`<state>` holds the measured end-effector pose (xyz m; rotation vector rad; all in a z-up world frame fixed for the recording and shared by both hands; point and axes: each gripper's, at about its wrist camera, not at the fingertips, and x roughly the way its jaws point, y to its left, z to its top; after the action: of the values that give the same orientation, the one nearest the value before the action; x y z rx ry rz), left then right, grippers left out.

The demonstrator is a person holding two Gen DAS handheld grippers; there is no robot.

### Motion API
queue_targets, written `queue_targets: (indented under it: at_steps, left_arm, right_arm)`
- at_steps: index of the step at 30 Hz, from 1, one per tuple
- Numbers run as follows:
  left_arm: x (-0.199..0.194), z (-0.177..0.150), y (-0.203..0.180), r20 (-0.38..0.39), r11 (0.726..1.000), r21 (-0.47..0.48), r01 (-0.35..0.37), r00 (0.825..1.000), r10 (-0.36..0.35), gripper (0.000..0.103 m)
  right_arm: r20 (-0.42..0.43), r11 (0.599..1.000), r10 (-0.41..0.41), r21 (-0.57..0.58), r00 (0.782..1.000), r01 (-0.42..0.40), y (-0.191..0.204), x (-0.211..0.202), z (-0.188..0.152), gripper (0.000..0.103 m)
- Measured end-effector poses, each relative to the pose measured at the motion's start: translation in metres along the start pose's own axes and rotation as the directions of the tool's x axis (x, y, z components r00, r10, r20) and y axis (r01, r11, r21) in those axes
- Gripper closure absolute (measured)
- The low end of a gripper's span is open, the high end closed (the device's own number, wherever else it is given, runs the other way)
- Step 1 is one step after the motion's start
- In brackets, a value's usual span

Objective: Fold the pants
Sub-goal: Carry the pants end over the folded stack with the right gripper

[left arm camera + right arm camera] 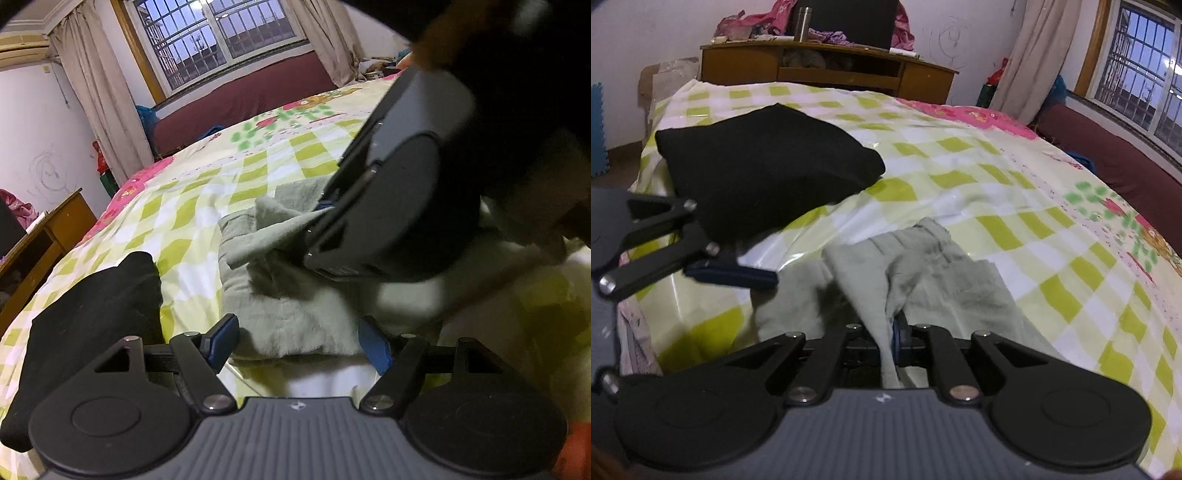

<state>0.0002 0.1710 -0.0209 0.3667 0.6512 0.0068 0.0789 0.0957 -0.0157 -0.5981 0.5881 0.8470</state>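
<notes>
Left wrist view
- Left tongs [299, 343]: spread wide, blue pads apart, nothing pinched; near edge of the pants lies just beyond and between the tips.
- Pants [280, 306]: grey-green, bunched in a loose heap on the bed, centre of view, one flap lifted toward the right.
- Right tongs [325, 206]: come in from upper right, body dark and blurred; tips buried in the lifted flap of the pants.
- Black garment [92, 295]: folded, lying left of the pants, apart from them, on the bed.
- Bed [207, 192]: cover in yellow-green and white checks, pink print at the far left edge.
- Window [221, 33]: barred, on the far wall, curtains either side.

Right wrist view
- Right tongs [897, 336]: pressed together, pinching a fold of the pants [938, 273]; cloth runs down between the pads toward the camera.
- Pants, position: near centre of the bed [1015, 177], crumpled, the rest spreading away to the right of the pinch.
- Left tongs [735, 277]: enter from the left edge, one blue pad visible, just beside the left side of the pants; spread cannot be judged here.
- Black garment [764, 173]: far left of the pants, folded, clear of them.
- Wooden desk [827, 74]: beyond the far end of the bed, cluttered; metal flask [803, 24] upright on top.
</notes>
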Motion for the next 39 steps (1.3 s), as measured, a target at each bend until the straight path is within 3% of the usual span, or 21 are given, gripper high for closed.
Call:
queue_targets:
  at_steps: [5, 6, 11, 14, 18, 24, 31, 32, 33, 34, 39]
  left_arm:
    - [-0.001, -0.003, 0.003, -0.008, 1.0, 0.008, -0.006, 1.0, 0.006, 0.018]
    - [-0.002, -0.004, 0.003, -0.011, 1.0, 0.013, -0.009, 1.0, 0.009, 0.018]
    - [-0.01, -0.011, 0.01, -0.036, 0.999, 0.037, -0.022, 0.999, 0.023, 0.018]
    - [-0.019, -0.011, 0.015, -0.034, 0.998, 0.052, -0.035, 0.999, 0.037, 0.018]
    - [-0.033, 0.0, 0.024, 0.02, 0.996, 0.066, -0.055, 0.998, 0.054, 0.018]
    - [-0.025, 0.026, 0.026, 0.099, 0.999, 0.022, -0.024, 0.995, 0.022, 0.015]
    - [0.01, 0.029, 0.008, 0.081, 0.999, 0.029, 0.023, 0.996, -0.025, 0.015]
    - [0.014, 0.027, 0.005, 0.07, 0.999, 0.036, 0.023, 0.997, -0.026, 0.015]
    - [0.018, 0.025, 0.002, 0.059, 0.999, 0.04, 0.026, 0.998, -0.028, 0.015]
    - [0.021, 0.023, 0.0, 0.048, 0.999, 0.042, 0.03, 0.998, -0.032, 0.015]
    - [0.022, 0.016, 0.0, 0.032, 0.999, 0.01, 0.043, 0.999, -0.044, 0.015]
  right_arm:
    - [-0.012, 0.999, 0.035, -0.036, 0.999, -0.036, 0.007, -0.001, -0.003, 0.09]
    - [-0.013, 0.998, 0.055, -0.022, 0.998, -0.055, 0.005, -0.003, -0.003, 0.084]
    - [0.032, 0.989, 0.137, 0.05, 0.99, -0.139, -0.011, -0.035, -0.005, 0.073]
    - [0.043, 0.987, 0.108, 0.118, 0.993, -0.112, -0.036, -0.057, -0.011, 0.072]
    - [-0.01, 0.98, 0.024, 0.199, 1.0, -0.021, -0.087, -0.055, -0.016, 0.071]
    - [-0.023, 0.92, 0.228, 0.332, 0.973, -0.207, -0.131, 0.0, 0.002, 0.059]
    - [-0.104, 0.897, 0.375, 0.293, 0.921, -0.332, -0.125, 0.058, 0.017, 0.058]
    - [-0.116, 0.904, 0.378, 0.26, 0.919, -0.339, -0.12, 0.059, 0.019, 0.068]
    - [-0.126, 0.91, 0.379, 0.234, 0.917, -0.344, -0.116, 0.059, 0.02, 0.086]
    - [-0.143, 0.915, 0.377, 0.211, 0.915, -0.345, -0.113, 0.058, 0.021, 0.096]
    - [-0.152, 0.935, 0.348, 0.13, 0.925, -0.331, -0.101, 0.051, 0.038, 0.097]
